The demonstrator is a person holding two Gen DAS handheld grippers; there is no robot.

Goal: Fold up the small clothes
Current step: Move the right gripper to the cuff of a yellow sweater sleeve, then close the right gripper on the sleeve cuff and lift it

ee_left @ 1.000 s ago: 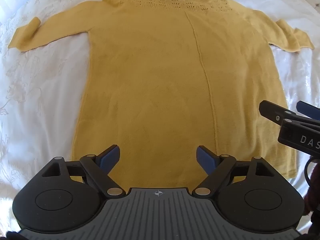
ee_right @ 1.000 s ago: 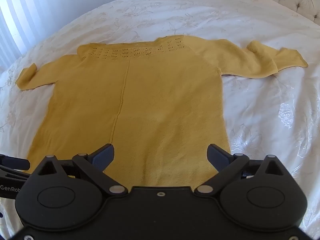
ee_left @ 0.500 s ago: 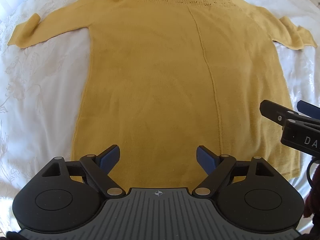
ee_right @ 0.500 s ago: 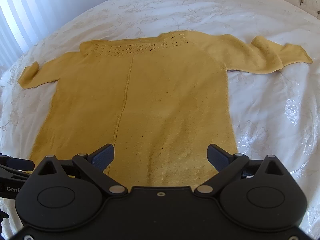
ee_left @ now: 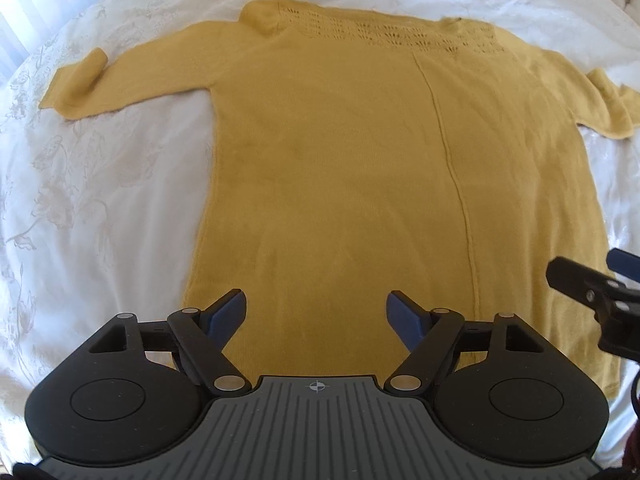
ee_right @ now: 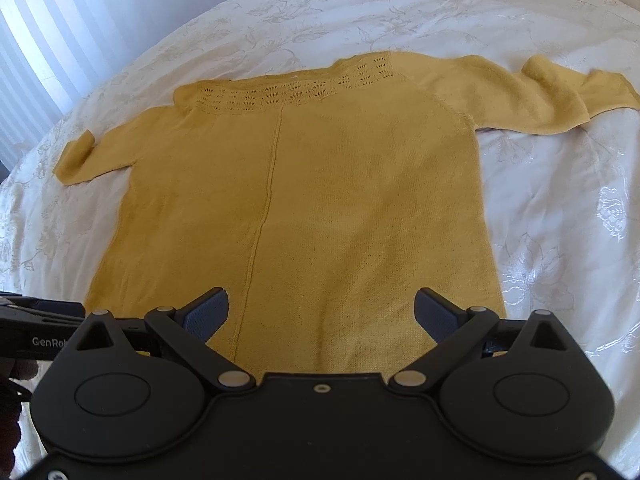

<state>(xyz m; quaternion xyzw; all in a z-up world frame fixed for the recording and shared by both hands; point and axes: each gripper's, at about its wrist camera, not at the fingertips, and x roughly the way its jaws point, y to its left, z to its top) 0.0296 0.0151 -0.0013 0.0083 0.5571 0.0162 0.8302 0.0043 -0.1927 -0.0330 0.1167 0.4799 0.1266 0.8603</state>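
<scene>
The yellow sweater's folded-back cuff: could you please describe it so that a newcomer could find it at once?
Start from the white floral bedspread and the yellow sweater spread flat on it, neckline away from the cameras. Follow the sleeve on the left of the left wrist view out to its end. Its cuff is doubled back on itself, while the opposite sleeve is crumpled instead.

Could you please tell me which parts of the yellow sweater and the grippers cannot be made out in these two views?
- Left wrist view: the sweater hem is hidden behind the left gripper; the far sleeve cuff is cut off at the picture's right edge.
- Left wrist view: the right gripper is cropped at the right edge.
- Right wrist view: the hem is hidden behind the right gripper.
- Right wrist view: the framed items beyond the bedspread are too small to identify.
</scene>
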